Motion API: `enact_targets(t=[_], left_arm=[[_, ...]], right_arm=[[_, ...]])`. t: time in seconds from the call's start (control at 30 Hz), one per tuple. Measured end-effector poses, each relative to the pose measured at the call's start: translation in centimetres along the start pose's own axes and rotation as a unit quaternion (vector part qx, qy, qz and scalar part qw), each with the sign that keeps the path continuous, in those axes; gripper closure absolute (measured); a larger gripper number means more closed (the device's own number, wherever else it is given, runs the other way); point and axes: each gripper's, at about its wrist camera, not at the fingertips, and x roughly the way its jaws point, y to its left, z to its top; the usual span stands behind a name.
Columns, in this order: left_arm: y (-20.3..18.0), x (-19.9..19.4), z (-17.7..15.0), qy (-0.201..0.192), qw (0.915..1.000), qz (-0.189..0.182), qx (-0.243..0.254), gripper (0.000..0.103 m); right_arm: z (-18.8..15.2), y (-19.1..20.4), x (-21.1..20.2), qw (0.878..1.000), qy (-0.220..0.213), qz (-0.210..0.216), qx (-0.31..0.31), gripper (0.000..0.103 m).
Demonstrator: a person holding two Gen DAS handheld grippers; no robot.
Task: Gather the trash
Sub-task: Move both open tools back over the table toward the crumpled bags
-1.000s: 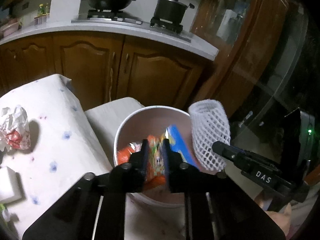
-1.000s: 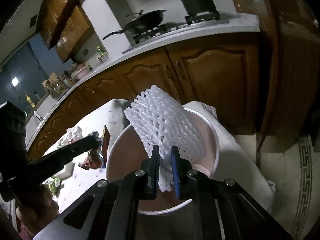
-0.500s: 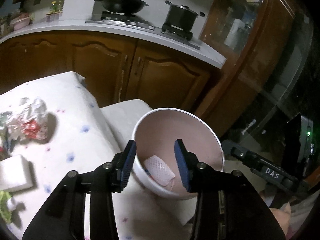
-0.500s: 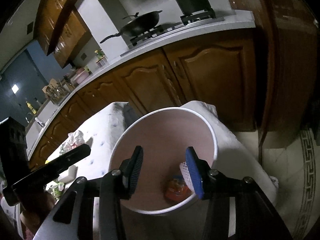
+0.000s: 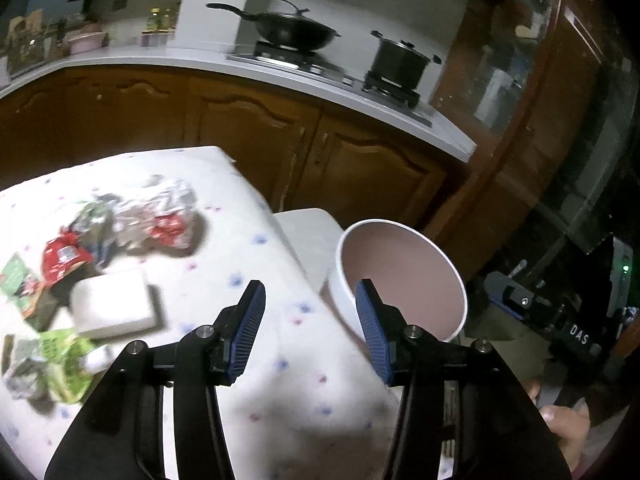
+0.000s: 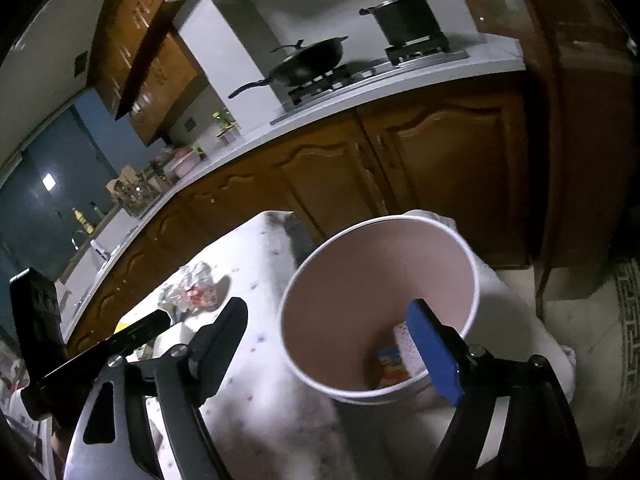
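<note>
Trash [image 5: 160,220] lies in a loose heap on the table [image 5: 248,240], ahead and to the left of the left hand-held gripper [image 5: 310,322]: a crumpled silvery wrapper with red print farthest off, a red packet [image 5: 62,258] left of it, a white block [image 5: 114,306] nearer, a green wrapper [image 5: 60,364] nearest the left finger's side; all of it is blurred, so finer detail cannot be told. The left hand-held gripper hangs above the table's right edge with its jaws spread wide and nothing between them; its blue pads [image 5: 246,330] face each other across bare patterned cloth. Just ahead of its right finger stands the white paper bucket [image 5: 404,232], beside the table's edge, its pinkish inside showing. From the right wrist view the bucket [image 6: 304,280] sits directly ahead of the right hand-held gripper [image 6: 328,324], whose jaws are likewise wide apart and empty; the right finger's blue pad overlaps the bucket's near rim in the picture, the left finger lies over the table. At the bucket's bottom rest a white net sleeve [image 6: 406,346] and an orange packet [image 6: 390,366], side by side. Beyond the bucket run brown cabinets [image 6: 440,160] under a pale worktop carrying a wok [image 6: 308,60] and a lidded pot [image 6: 408,18] on a hob.
</note>
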Motion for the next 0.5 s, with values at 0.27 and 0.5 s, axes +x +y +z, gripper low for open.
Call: enact_targets(t=[0.27,0.5], left_arm=[[4.2,-3.9,-1.6,-0.024,0.9987,0.04,-0.019,0.052],[8.7,-6.1,-2.4,-0.031,0.9959,0.067,-0.052,0.052]], right_arm=[[-1.2,3.8,0.2,0.999,0.006,0.026,-0.021,0.018],[-2.3,6.7,1.7,0.998,0.022,0.048,-0.036,0.017]])
